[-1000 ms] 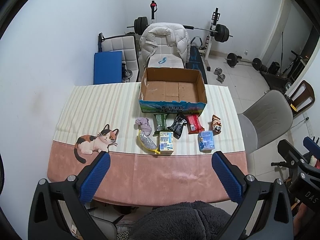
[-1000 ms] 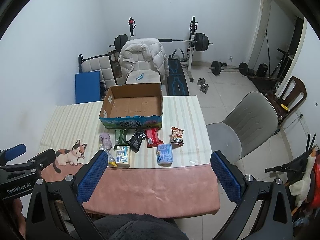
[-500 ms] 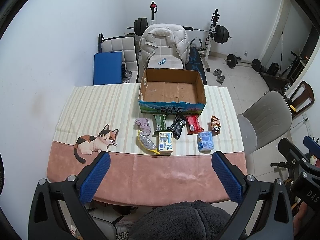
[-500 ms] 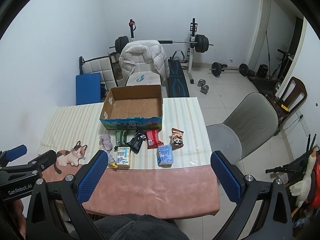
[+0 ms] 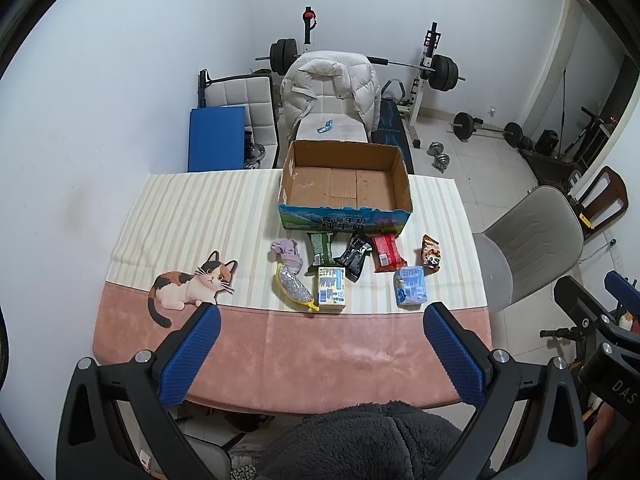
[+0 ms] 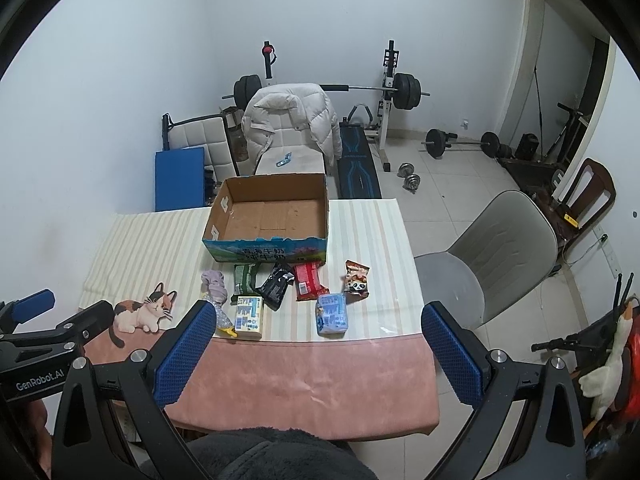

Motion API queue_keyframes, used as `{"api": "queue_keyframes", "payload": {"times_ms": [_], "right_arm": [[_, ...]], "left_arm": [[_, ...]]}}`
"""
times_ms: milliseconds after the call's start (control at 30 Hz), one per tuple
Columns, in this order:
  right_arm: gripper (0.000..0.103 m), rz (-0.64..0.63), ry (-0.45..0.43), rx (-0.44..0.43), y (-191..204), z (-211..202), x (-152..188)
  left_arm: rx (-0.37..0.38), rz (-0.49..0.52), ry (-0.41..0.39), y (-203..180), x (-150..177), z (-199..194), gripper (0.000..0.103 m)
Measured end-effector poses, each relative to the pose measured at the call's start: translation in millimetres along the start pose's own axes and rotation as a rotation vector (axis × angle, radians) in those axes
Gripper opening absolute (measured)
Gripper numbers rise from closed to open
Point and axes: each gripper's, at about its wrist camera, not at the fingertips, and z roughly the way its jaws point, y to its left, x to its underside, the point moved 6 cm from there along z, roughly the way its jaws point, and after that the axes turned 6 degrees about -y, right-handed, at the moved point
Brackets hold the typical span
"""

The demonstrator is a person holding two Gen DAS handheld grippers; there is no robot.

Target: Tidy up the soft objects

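One cardboard box (image 5: 346,184), six snack packets (assorted colours), two tissue packs, one sock (image 5: 289,254)

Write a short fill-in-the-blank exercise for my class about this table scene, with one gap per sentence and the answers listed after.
1. The cardboard box on the table holds ____ items.
2. The picture printed on the tablecloth shows a ____.
3. The red packet lies on the table, ____ the box.
4. Both the left gripper and the right gripper have their jaws ____.

Answers: no; cat; outside; open
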Motion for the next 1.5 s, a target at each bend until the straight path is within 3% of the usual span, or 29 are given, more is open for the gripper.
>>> {"api": "queue_keyframes", "payload": {"times_ms": [567,767,900,1067,1200,1433,1500], "right_arm": [[0.103,0.005,0.010,-0.008,5,3,-1],[0.103,0.031,0.054,-0.048,4,33,1],[0.103,0.066,0.134,-0.086,-3,82,6],[0.103,0.114,0.263,-0.108,-18,173,18],[0.103,0.103,0.387,-0.106,-26,256,42],[0.103,0.082,0.590,-0.105,-30,382,101],[0.103,0.071,0.639,-0.099,-30,413,120]], "left_arm": [[0.009,-0.006,0.013,-1,0,1,0.103],[0.027,-0.052,0.032,13,-4,33,0.103],[0.007,-0.139,0.071,39,-10,79,0.103],[0.032,-0.301,0.201,75,-4,159,0.103],[0.059,-0.426,0.350,95,17,236,0.102],[0.038,-0.465,0.617,93,77,368,0.074],[0.019,-0.466,0.684,92,96,401,0.071]]}}
